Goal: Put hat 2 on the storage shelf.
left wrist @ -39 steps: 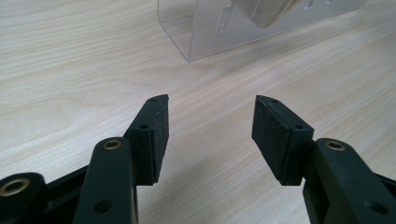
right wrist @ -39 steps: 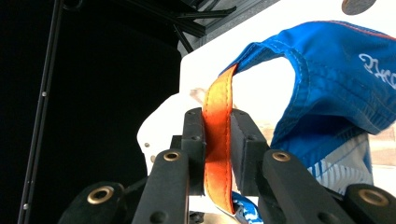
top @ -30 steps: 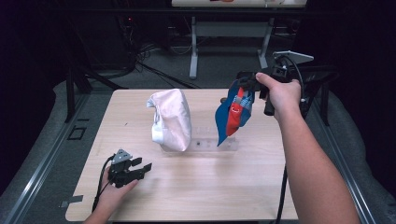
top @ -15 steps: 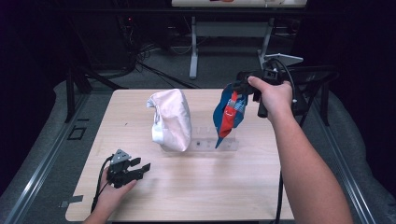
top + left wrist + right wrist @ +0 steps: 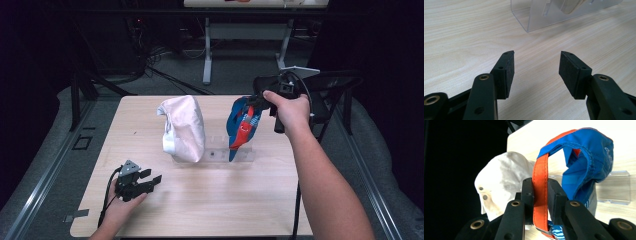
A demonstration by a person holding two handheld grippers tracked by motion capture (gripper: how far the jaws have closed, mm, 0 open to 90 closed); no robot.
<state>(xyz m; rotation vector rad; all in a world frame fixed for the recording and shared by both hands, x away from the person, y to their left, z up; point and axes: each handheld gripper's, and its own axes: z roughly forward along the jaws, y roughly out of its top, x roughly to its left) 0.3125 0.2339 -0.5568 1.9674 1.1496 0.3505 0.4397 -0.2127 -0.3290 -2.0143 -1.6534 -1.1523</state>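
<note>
**Right pads clamped on the cap's orange strap**

The fingers (image 5: 554, 195) of the right gripper (image 5: 540, 195) press from both sides on the orange strap (image 5: 539, 177) of the blue cap (image 5: 241, 125), which hangs from them over the right end of the clear stand (image 5: 216, 156). The white cap (image 5: 184, 127) sits upright on the left end of that stand. The left gripper (image 5: 152, 179) rests on the table (image 5: 210, 205) in front of the stand's left end, near but apart from it, its pads (image 5: 508, 71) spread wide with bare wood between them.
</note>
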